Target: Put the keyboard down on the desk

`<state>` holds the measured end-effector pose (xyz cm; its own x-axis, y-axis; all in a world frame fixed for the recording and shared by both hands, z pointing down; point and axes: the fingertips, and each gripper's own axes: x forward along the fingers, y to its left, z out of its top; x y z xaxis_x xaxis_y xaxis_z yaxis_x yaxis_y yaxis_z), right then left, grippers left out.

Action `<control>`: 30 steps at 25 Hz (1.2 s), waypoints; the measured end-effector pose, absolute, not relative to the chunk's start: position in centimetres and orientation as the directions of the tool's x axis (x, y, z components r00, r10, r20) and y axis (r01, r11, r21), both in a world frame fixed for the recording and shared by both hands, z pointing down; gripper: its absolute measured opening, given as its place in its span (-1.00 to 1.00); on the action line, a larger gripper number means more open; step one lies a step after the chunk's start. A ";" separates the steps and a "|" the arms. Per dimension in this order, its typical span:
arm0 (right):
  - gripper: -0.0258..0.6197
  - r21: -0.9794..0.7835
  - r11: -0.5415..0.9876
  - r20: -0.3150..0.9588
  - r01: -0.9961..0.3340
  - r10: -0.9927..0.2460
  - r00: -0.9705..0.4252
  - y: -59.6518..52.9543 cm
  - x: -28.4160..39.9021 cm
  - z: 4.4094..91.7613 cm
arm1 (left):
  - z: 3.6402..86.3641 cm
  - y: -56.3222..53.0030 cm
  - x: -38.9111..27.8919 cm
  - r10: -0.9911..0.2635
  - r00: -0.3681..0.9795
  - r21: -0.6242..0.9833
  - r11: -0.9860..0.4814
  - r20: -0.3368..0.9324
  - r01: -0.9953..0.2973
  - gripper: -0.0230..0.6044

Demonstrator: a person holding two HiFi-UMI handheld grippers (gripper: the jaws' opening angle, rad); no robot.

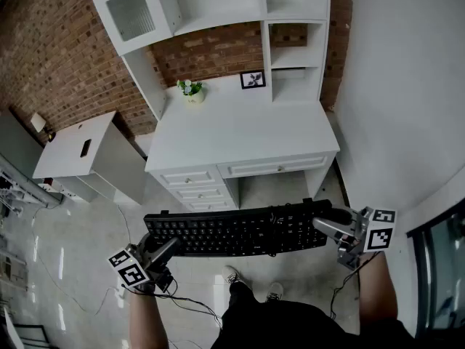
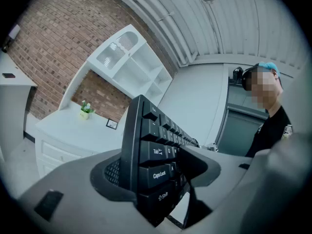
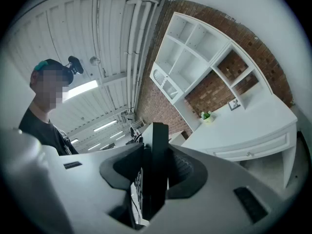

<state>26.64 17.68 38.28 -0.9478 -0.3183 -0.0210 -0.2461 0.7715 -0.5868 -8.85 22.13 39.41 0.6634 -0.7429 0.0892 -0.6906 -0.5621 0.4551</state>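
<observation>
A long black keyboard [image 1: 240, 231] hangs level in the air in front of the white desk [image 1: 240, 126], above the floor. My left gripper [image 1: 166, 251] is shut on its left end, and the keys from Tab to Shift show between the pads [image 2: 146, 174]. My right gripper [image 1: 327, 227] is shut on the right end, where the keyboard's edge [image 3: 156, 169] stands upright between the jaws. A thin cable [image 1: 192, 304] trails from the left side down to the floor.
On the desk stand a small potted plant [image 1: 191, 89] and a picture frame [image 1: 252, 79], below white shelves [image 1: 290, 27]. A low white cabinet [image 1: 80, 147] stands to the left. The wall [image 1: 407, 86] closes the right side. My feet [image 1: 251, 286] are on the tiled floor.
</observation>
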 end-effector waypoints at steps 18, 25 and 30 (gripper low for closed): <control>-0.47 -0.604 0.763 -0.038 -0.228 -0.314 -0.949 17.1 26.7 38.2 | 39.1 21.9 -8.7 -0.751 0.654 0.445 -0.556 0.093 -0.702 0.04; -0.47 -0.601 0.765 -0.045 -0.230 -0.320 -0.946 16.8 27.5 38.3 | 39.4 21.6 -7.9 -0.751 0.655 0.447 -0.557 0.088 -0.699 0.04; -0.47 -0.607 0.759 -0.041 -0.236 -0.326 -0.944 16.4 28.0 38.2 | 39.2 21.0 -7.5 -0.748 0.657 0.450 -0.558 0.092 -0.698 0.04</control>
<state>28.03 16.38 38.18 -0.9443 -0.3265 -0.0414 -0.2356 0.7586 -0.6075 -7.48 20.99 39.20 0.6574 -0.7478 0.0924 -0.6975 -0.5576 0.4500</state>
